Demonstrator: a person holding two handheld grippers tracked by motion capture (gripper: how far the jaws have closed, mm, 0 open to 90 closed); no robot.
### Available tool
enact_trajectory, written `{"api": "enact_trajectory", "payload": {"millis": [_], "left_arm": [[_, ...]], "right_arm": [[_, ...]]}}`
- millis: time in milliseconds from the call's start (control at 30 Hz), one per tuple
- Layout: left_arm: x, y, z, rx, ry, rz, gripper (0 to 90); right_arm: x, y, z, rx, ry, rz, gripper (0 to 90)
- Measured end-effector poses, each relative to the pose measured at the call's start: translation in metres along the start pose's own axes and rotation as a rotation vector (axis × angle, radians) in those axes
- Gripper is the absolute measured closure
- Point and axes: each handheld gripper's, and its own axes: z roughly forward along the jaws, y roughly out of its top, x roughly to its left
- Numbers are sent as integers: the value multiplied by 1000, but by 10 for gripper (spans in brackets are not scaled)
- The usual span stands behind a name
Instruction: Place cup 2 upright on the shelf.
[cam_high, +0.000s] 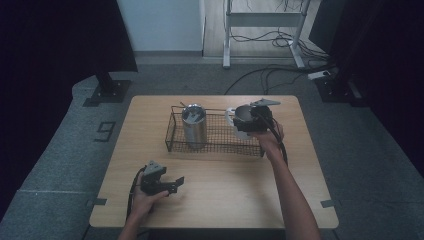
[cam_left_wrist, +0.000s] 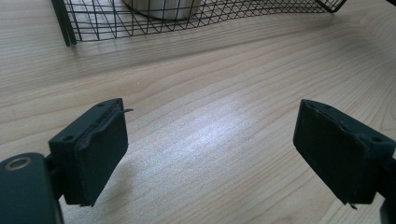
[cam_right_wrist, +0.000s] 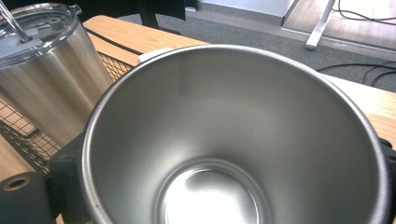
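Resting low over the near left of the wooden table, your left gripper has its 2 jaws spread wide with bare wood between them; in the left gripper view its pads frame open tabletop, with the wire basket ahead and apart from them. You have free board on all sides there, and the table's near edge lies close behind your hand. Further right, the basket sits mid-table with a lidded steel tumbler standing upright in its left half, a straw rising from its lid. At the basket's right end, your right gripper is clamped on a white-handled steel mug, held tilted; the right gripper view looks into its empty bowl, tumbler close by.
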Motion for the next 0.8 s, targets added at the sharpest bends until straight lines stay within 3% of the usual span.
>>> {"api": "enact_trajectory", "payload": {"millis": [800], "left_arm": [[1, 0, -1, 1, 0, 0, 104]], "right_arm": [[-7, -13, 17, 37, -10, 22, 66]]}}
